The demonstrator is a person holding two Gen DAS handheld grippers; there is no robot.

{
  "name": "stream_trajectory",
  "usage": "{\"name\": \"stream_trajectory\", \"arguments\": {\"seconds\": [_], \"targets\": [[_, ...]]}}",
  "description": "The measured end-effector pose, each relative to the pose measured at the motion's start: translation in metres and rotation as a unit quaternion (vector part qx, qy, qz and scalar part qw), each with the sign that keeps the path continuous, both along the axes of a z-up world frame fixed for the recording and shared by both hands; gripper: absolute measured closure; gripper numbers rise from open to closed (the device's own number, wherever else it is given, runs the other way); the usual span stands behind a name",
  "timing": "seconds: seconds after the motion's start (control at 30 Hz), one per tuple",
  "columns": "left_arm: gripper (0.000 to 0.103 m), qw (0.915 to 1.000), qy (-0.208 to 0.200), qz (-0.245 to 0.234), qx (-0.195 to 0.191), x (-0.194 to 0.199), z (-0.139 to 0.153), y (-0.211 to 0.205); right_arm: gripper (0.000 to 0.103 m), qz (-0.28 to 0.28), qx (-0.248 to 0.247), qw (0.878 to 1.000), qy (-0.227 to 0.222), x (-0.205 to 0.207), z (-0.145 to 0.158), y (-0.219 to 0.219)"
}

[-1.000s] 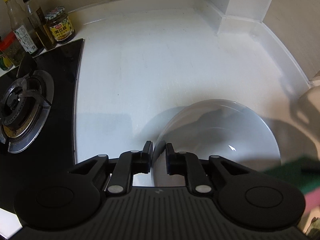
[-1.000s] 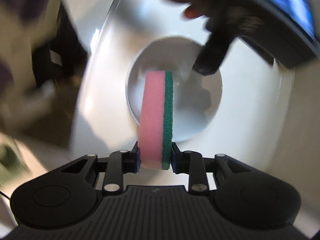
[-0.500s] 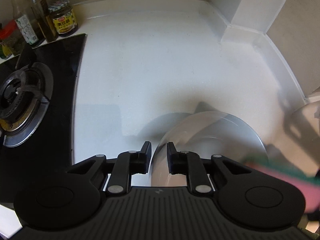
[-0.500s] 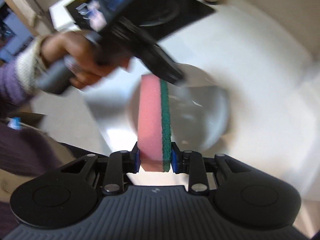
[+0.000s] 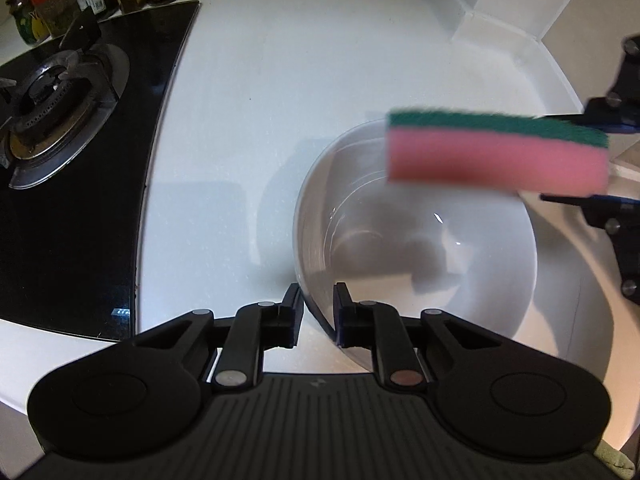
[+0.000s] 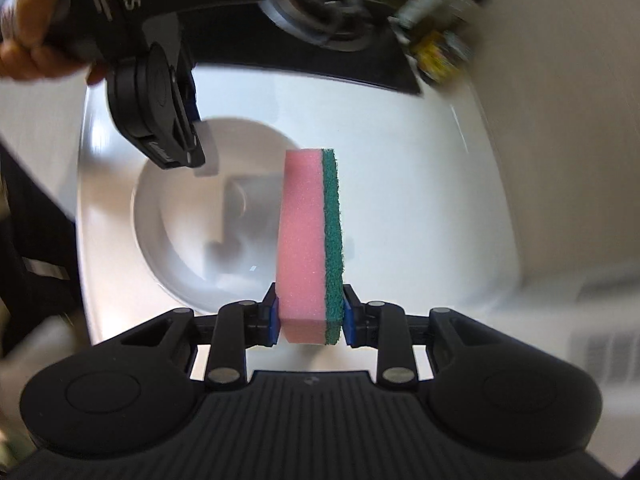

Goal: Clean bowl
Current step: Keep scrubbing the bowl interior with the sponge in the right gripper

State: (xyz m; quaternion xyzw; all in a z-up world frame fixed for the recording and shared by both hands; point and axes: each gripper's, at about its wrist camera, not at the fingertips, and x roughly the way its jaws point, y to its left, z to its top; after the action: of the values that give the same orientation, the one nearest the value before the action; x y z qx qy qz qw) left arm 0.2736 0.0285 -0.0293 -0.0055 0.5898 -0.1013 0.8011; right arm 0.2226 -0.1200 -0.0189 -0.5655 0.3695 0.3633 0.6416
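The sponge (image 5: 496, 156), clenched in the right tongs (image 6: 310, 316), is now hanging over the bowl (image 5: 420, 240) at lower right, having just swung in. The left tongs (image 5: 318, 308) have just been tightening across the bowl's rim on the bench (image 5: 260, 100); scrubbing looks imminent.

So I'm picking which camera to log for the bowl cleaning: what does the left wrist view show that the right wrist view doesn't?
Only the left wrist view shows the left tongs straddling the bowl's near rim and the gas burner sharply. Only the right wrist view shows the right tongs clamped on the sponge's base, and the hand holding the other tool. Both show the white bowl, the pink and green sponge over it, and the countertop.
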Motion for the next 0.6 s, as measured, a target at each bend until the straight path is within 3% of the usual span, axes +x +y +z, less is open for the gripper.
{"name": "stream_trajectory", "arguments": {"seconds": [0.1, 0.17, 0.27, 0.33, 0.5, 0.6], "targets": [[0.087, 0.9998, -0.007, -0.011, 0.012, 0.002, 0.001, -0.001, 0.078, 0.097, -0.06, 0.993, -0.031, -0.01, -0.013, 0.012], [0.087, 0.9998, -0.011, -0.01, 0.015, 0.002, 0.001, -0.001, 0.078, 0.179, -0.132, 0.973, -0.065, -0.019, -0.031, 0.017], [0.088, 0.9996, -0.019, -0.009, 0.019, 0.003, 0.001, -0.001, 0.078, 0.241, -0.229, 0.936, -0.114, -0.024, -0.055, 0.021], [0.088, 0.9994, -0.025, -0.009, 0.024, 0.004, 0.002, 0.0, 0.078, 0.243, -0.256, 0.928, -0.118, -0.024, -0.061, 0.022], [0.095, 0.9991, -0.034, 0.001, 0.027, 0.01, 0.002, 0.003, 0.078, 0.218, -0.273, 0.934, -0.07, -0.026, -0.055, 0.022], [0.094, 0.9989, -0.036, 0.004, 0.029, 0.013, 0.002, 0.002, 0.078, 0.192, -0.25, 0.949, -0.013, -0.029, -0.04, 0.024]]}}
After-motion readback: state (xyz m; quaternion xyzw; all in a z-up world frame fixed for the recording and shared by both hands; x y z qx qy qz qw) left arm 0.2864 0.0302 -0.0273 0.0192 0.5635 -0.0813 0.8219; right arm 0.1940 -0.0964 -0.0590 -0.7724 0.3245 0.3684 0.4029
